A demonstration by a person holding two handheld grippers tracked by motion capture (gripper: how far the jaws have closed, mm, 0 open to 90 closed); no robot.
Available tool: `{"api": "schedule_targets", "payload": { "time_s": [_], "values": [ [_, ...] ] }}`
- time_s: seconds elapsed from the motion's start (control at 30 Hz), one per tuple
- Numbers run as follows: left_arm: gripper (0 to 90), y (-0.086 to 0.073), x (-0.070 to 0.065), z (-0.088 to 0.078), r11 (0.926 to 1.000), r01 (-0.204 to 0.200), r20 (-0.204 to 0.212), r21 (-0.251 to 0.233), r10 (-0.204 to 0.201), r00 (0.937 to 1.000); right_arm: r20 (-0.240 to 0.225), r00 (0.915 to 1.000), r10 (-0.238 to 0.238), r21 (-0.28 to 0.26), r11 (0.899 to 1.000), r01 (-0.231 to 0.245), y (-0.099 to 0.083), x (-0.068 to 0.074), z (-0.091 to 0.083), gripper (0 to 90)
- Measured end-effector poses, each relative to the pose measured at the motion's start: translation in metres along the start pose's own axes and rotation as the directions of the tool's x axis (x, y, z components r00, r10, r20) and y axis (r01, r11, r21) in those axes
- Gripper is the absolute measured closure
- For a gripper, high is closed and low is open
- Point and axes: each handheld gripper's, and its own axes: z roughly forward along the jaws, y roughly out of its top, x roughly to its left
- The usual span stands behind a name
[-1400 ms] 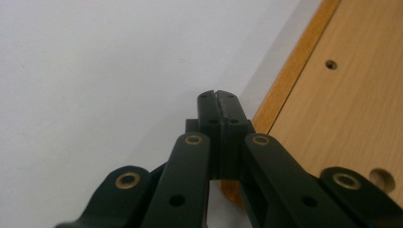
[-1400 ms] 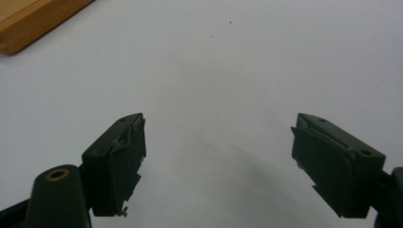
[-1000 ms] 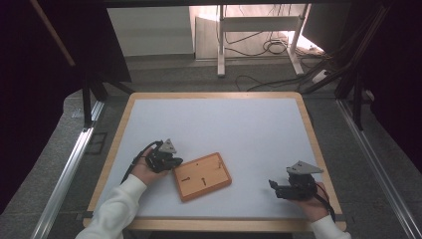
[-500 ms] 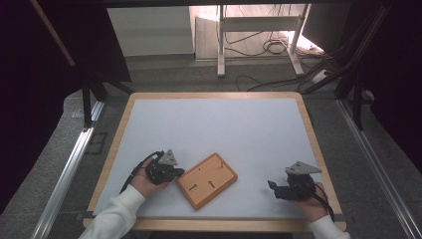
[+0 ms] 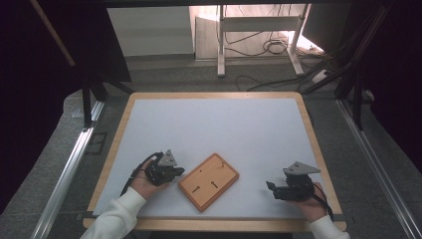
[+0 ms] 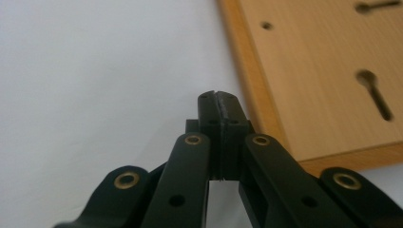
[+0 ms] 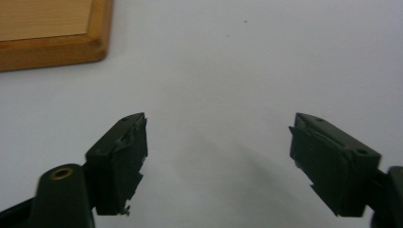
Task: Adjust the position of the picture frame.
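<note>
A flat wooden board (image 5: 209, 181) with small holes and two keyhole slots lies askew on the white table top, near the front. My left gripper (image 5: 179, 172) is shut with nothing in it, its tips right beside the board's left edge. In the left gripper view the closed tips (image 6: 220, 99) sit next to the board's rim (image 6: 247, 90); I cannot tell whether they touch it. My right gripper (image 5: 269, 187) rests to the right of the board, pointing at it and apart from it. It is open (image 7: 216, 142); its jaws have just been closing slightly, with nothing between them. A corner of the board (image 7: 47, 33) shows in the right gripper view.
A wooden frame (image 5: 115, 144) borders the white table top. Metal rails (image 5: 69, 169) run along both sides of the table. Beyond the far edge stand a metal stand (image 5: 259, 35) and loose cables (image 5: 273, 47) on the floor.
The left gripper has come back toward the front edge. The board has swung to a more diagonal lie and shifted slightly right. The right hand has stayed put.
</note>
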Motion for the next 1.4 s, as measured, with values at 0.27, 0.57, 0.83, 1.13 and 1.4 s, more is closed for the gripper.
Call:
{"api": "schedule_targets", "payload": {
  "time_s": [0.27, 0.57, 0.83, 1.13, 1.4],
  "values": [
    [55.0, -0.004, 0.004, -0.015, 0.9918, 0.084, -0.091, -0.097, -0.093, 0.9916, -0.078, 0.9969, -0.003, -0.007, 1.0, 0.003, 0.003, 0.006, 0.001, 29.8],
    [37.0, -0.005, 0.005, -0.018, 0.9838, 0.139, -0.046, -0.113, -0.145, 0.9883, -0.148, 0.9886, 0.029, 0.021, 0.999, -0.026, 0.006, 0.009, 0.005, 42.7],
    [34.6, -0.006, 0.004, -0.017, 0.9839, 0.14, -0.037, -0.11, -0.145, 0.9887, -0.182, 0.9827, -0.033, 0.027, 0.999, 0.038, 0.011, 0.019, 0.008, 71.2],
    [34.3, -0.008, 0.007, -0.017, 0.9828, 0.151, -0.038, -0.106, -0.156, 0.9871, -0.194, 0.9784, -0.07, 0.024, 0.997, 0.076, 0.018, 0.031, 0.018, 89.6],
    [34.2, -0.009, 0.008, -0.016, 0.9839, 0.148, -0.04, -0.1, -0.153, 0.9874, -0.192, 0.9719, -0.136, 0.018, 0.99, 0.142, 0.038, 0.051, 0.042, 89.7]
  ]
}}
